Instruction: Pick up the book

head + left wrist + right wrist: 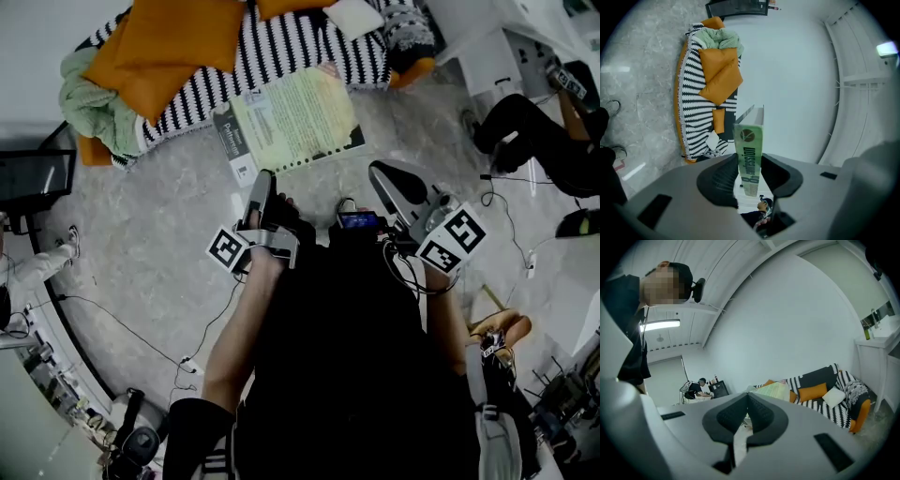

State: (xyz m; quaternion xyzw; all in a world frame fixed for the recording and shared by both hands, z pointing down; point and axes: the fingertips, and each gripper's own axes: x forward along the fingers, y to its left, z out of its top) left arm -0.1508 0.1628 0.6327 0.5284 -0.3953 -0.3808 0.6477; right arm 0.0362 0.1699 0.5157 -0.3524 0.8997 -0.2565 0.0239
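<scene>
The left gripper [264, 180] clamps the book [295, 117] by its spine; the right gripper [378, 176] is closed.

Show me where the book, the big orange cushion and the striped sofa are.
book [298, 117]: head view, middle of its pale green cover.
orange cushion [178, 37]: head view, centre of its top face.
striped sofa [286, 52]: head view, bare striped seat cover.

1. Book [292, 120]: smooth paper cover.
2. Sofa throw [291, 52]: coarse knitted cloth; cushions [178, 37]: matt fabric.
3. Floor [150, 234]: polished, marbled stone.
4. Left tongs [750, 158]: matt grey plastic, ribbed black pads [723, 178].
</scene>
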